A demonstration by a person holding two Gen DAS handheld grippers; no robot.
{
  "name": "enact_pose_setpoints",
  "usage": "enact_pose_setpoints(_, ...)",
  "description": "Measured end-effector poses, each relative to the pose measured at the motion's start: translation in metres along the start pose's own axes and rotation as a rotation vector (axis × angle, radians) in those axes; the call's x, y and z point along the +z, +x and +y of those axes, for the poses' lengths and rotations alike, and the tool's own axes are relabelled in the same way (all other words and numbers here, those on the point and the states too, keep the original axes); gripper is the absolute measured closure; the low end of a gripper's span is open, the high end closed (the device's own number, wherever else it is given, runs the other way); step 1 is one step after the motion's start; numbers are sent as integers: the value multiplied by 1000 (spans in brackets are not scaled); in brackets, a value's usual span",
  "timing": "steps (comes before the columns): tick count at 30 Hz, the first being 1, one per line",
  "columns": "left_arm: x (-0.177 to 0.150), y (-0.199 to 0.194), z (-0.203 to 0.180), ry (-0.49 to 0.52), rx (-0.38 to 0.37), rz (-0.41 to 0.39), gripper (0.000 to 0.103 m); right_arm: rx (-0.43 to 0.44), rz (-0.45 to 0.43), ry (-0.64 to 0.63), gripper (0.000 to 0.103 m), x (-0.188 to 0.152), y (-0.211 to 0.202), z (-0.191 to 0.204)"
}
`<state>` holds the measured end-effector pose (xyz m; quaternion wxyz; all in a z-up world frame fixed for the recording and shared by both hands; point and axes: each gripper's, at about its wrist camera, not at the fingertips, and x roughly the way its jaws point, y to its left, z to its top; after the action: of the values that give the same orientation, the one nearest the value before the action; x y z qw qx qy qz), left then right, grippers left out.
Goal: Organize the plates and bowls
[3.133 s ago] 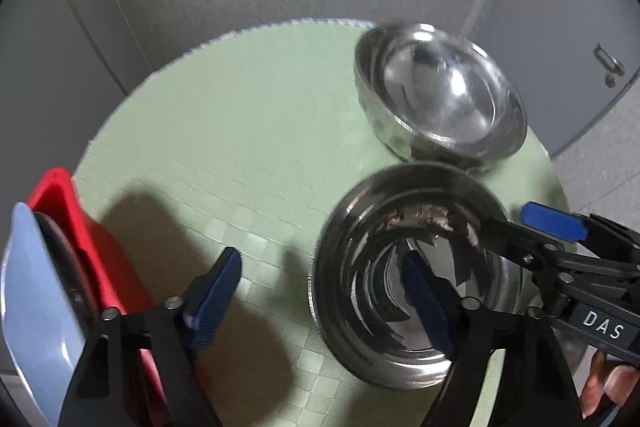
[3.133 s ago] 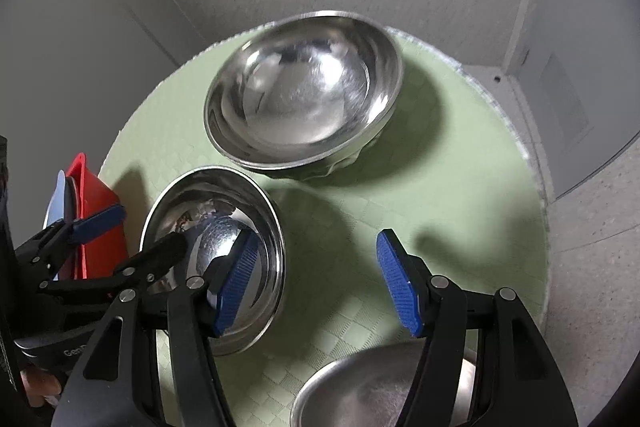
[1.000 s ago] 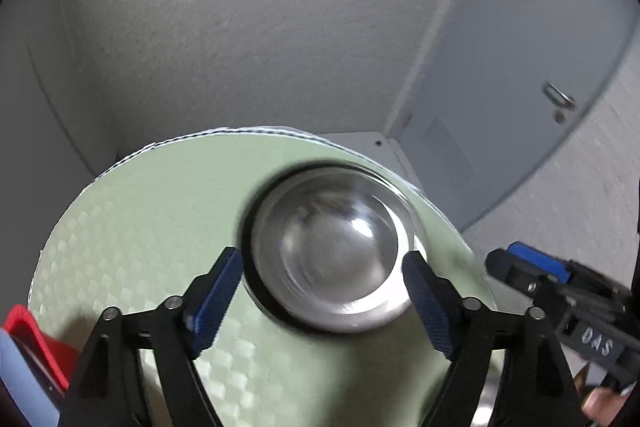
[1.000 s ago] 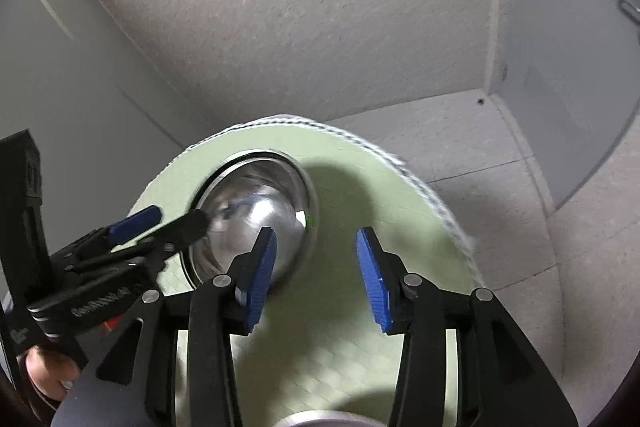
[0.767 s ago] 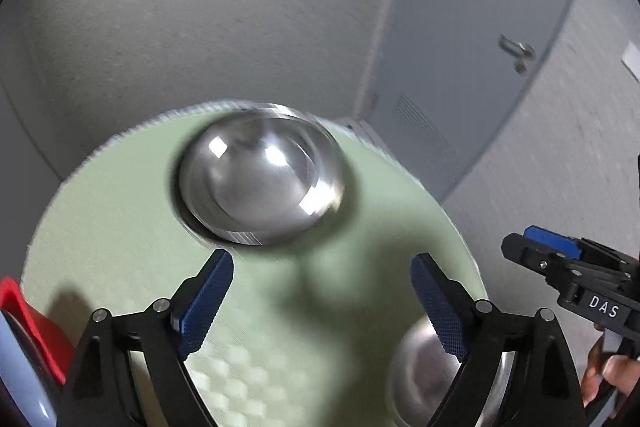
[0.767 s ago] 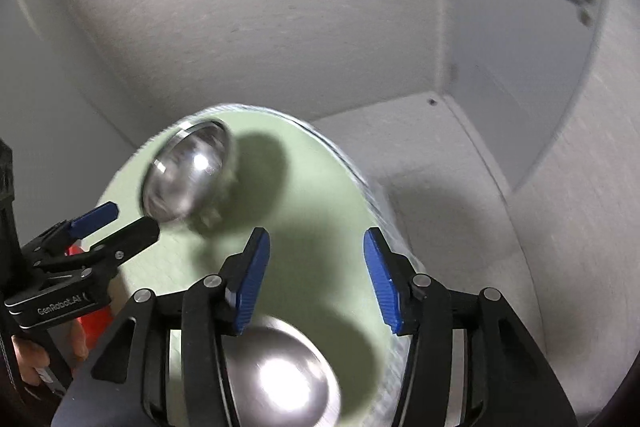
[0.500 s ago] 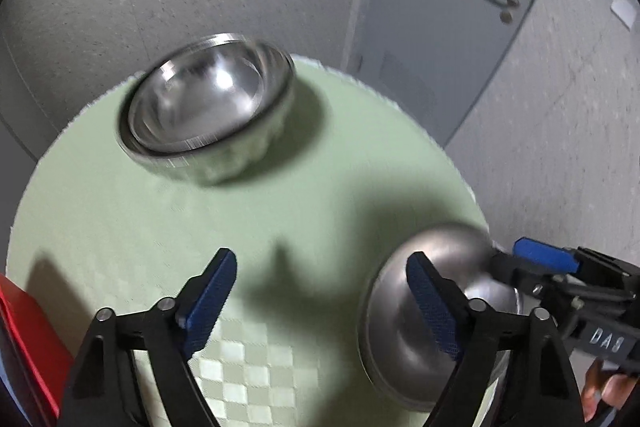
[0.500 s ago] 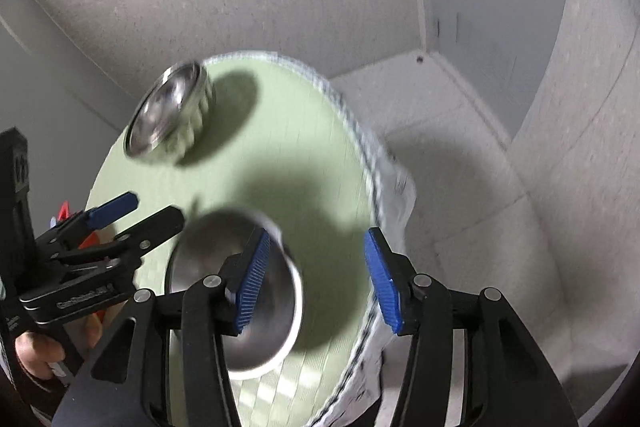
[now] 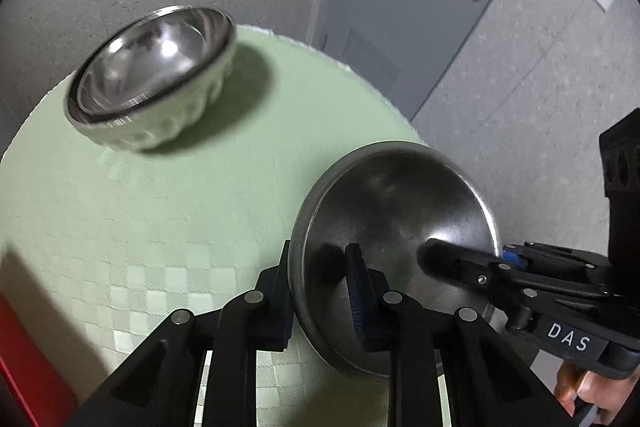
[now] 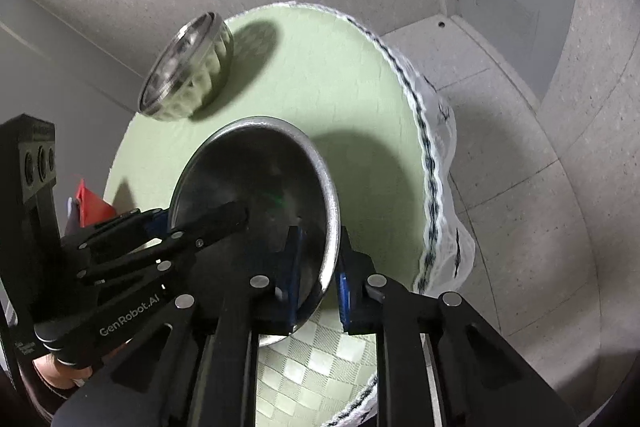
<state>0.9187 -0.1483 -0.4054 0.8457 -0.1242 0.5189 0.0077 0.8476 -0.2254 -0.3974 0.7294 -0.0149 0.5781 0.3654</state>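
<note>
Left tool (image 9: 320, 291) clamps the near rim of a steel bowl (image 9: 396, 223), lower centre of its view; right tool (image 10: 318, 269) clamps the opposite rim, bowl tilted over the green desk (image 9: 160, 207); second bowl (image 9: 152, 75) rests upper left.

On the round table (image 9: 168, 211), the stacked bowls (image 9: 154, 83) sit at the far side, well apart from the single bowl (image 9: 394, 223) near the front right edge. The left gripper (image 9: 320, 291) pinches that bowl's left rim and the right gripper (image 10: 318, 275) its right rim. The rack (image 10: 90, 205) stands left of them.
</note>
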Motion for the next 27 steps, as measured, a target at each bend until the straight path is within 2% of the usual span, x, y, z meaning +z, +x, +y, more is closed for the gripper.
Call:
enact_pose_setpoints(5,22,-29,19,-45,5,-83,84,26,-38,-51,90,29,-10,21)
enact_pose_setpoints(13,66,-65,73,-160,61,-192,84,66,-92,-161,90,102,1,83)
enact_pose_setpoints(19,82,-49,113,-257,96,-168,84,25,-89,-235,90,138,31,119)
enact_pose_setpoints(27,86,-22,127,-301,104,-106,81,-73,-52,-297,90,144,70,134)
